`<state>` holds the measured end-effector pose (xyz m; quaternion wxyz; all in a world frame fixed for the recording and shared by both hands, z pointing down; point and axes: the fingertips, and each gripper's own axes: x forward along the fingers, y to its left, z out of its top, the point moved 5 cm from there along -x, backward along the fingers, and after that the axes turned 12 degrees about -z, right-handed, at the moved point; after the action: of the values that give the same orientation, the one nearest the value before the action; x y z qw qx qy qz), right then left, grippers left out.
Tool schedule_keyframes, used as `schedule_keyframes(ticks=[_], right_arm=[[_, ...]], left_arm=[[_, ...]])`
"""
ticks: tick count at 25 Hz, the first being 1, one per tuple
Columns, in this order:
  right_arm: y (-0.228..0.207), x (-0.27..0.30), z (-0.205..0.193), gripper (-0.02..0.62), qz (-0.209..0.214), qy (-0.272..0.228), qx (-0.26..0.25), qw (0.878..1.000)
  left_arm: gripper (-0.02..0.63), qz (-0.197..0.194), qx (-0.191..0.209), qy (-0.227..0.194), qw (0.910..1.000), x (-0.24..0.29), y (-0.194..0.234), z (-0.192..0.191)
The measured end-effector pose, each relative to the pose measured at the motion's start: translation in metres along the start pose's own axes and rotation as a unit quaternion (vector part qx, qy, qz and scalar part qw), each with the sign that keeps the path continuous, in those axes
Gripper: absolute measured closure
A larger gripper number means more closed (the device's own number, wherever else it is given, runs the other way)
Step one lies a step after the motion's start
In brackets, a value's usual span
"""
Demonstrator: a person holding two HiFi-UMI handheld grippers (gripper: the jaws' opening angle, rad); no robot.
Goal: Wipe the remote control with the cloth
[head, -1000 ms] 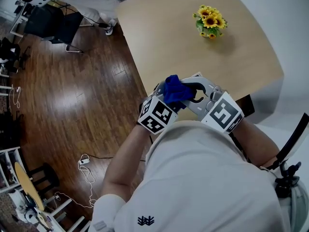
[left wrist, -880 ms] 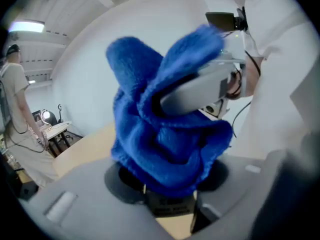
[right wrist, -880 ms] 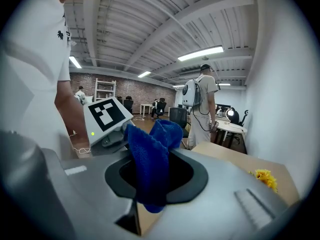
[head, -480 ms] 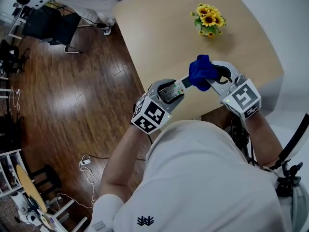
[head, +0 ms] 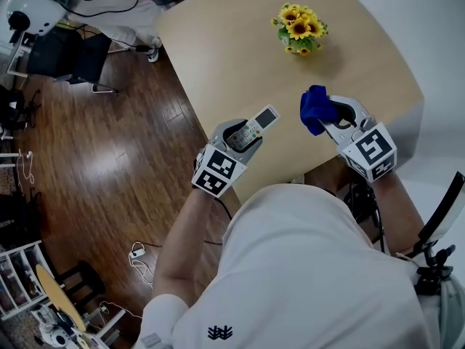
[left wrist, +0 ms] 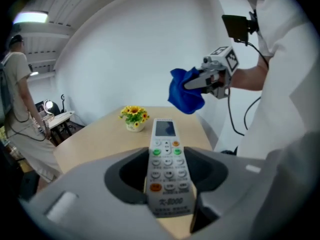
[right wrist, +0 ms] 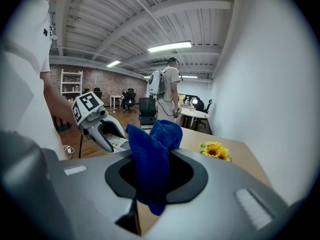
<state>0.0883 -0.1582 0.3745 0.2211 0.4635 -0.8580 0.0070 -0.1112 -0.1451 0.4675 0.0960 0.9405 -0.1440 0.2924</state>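
My left gripper is shut on a white remote control, held above the near left part of the tan table. In the left gripper view the remote control lies between the jaws, buttons up, screen pointing away. To its right, apart from it, my right gripper is shut on a bunched blue cloth. The blue cloth hangs from the jaws in the right gripper view. The left gripper shows there at the left; the right gripper with the cloth shows in the left gripper view.
A small pot of yellow flowers stands at the far middle of the table. Dark wood floor lies to the left, with chairs and cables. A person with a backpack stands beyond the table; another person stands at the left.
The two grippers were together with the cloth on the remote. The right gripper has since swung away to the right with the cloth, and the left gripper with the remote shifted slightly left.
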Motion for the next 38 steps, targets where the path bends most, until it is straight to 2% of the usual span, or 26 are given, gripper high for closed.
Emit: schedule_keyframes(ticks=[5, 9, 16, 21, 26, 31, 38], right_arm=[[0.008, -0.006, -0.024, 0.518, 0.018, 0.026, 0.018, 0.999], [0.007, -0.012, -0.038, 0.518, 0.031, 0.044, 0.036, 0.998], [-0.009, -0.030, -0.065, 0.518, 0.040, 0.079, 0.045, 0.995], [-0.032, -0.040, -0.081, 0.518, 0.036, 0.092, 0.056, 0.993], [-0.047, -0.044, -0.092, 0.518, 0.040, 0.099, 0.066, 0.992], [-0.057, -0.044, -0.101, 0.518, 0.048, 0.095, 0.070, 0.992], [-0.064, -0.042, -0.108, 0.518, 0.067, 0.087, 0.075, 0.991]], left_arm=[[0.370, 0.059, -0.071, 0.026, 0.9954, 0.024, 0.031, -0.025], [0.370, 0.091, -0.138, 0.039, 0.9854, 0.050, 0.049, -0.044], [0.370, 0.136, -0.204, 0.078, 0.9664, 0.092, 0.075, -0.086], [0.370, 0.149, -0.216, 0.093, 0.9605, 0.113, 0.084, -0.105], [0.370, 0.154, -0.233, 0.102, 0.9548, 0.116, 0.088, -0.108], [0.368, 0.151, -0.239, 0.119, 0.9520, 0.119, 0.088, -0.112], [0.366, 0.165, -0.240, 0.135, 0.9471, 0.124, 0.088, -0.117]])
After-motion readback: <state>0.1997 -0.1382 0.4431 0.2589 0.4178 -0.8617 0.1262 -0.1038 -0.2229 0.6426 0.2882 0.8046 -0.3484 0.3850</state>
